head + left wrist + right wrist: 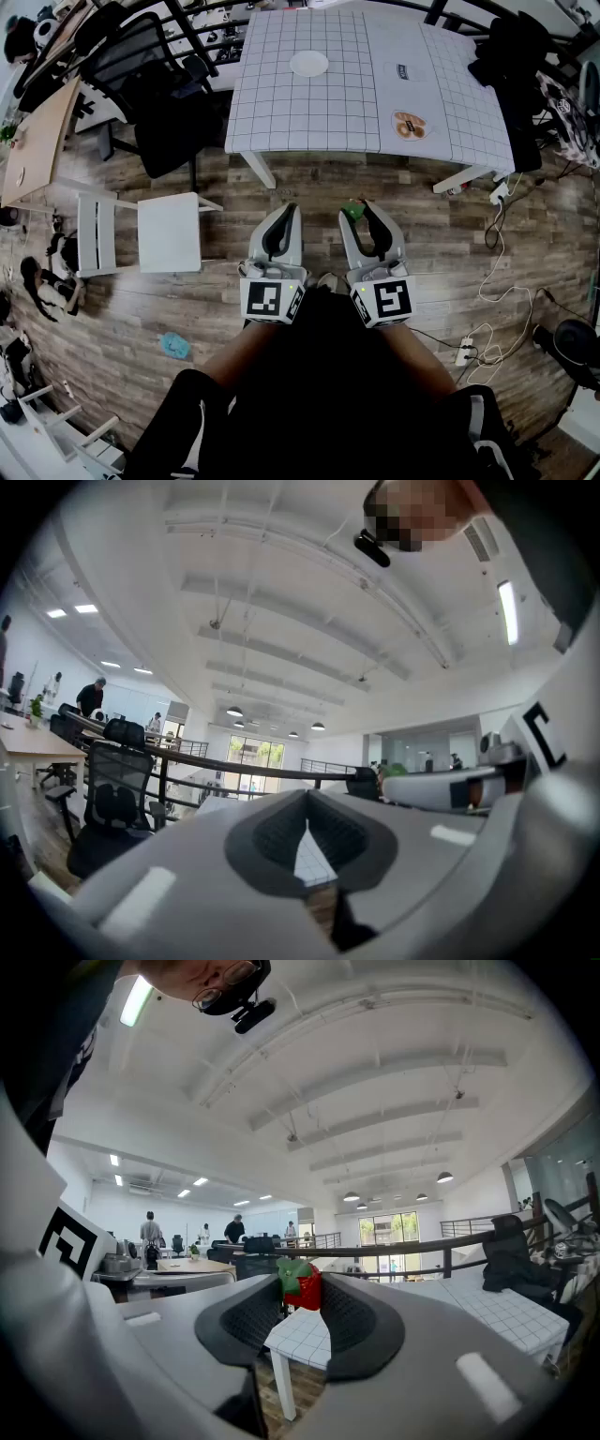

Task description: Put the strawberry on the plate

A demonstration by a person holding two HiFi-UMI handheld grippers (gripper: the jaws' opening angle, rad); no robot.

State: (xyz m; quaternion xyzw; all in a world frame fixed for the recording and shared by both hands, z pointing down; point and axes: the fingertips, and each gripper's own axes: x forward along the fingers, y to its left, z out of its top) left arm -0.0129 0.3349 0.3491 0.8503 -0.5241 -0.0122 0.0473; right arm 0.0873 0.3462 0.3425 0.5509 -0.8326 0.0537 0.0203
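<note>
Strawberry [304,1288], red with a green leafy cap, sits pinched at the very tips of the right gripper [360,212], whose jaws are closed on it. It hangs over the wooden floor [422,244], well short of the white table [281,103]. The left gripper [284,214] is beside it with its jaws drawn together on nothing. The main risk appears to be the grip itself: only the outermost part of the pads seems to bear on the fruit, so a jolt while walking or a slight loosening could let it slip out and drop to the floor. The round white plate [309,64] lies well apart from the grippers, toward the far edge of the tabletop and left of its middle, so the carry probably calls for a long reach across the near edge. Letting go early or from too high would likely send the strawberry rolling over the gridded tabletop and missing the plate. White cables [497,281] trail on the floor by the table's near right corner and might catch a foot.
</note>
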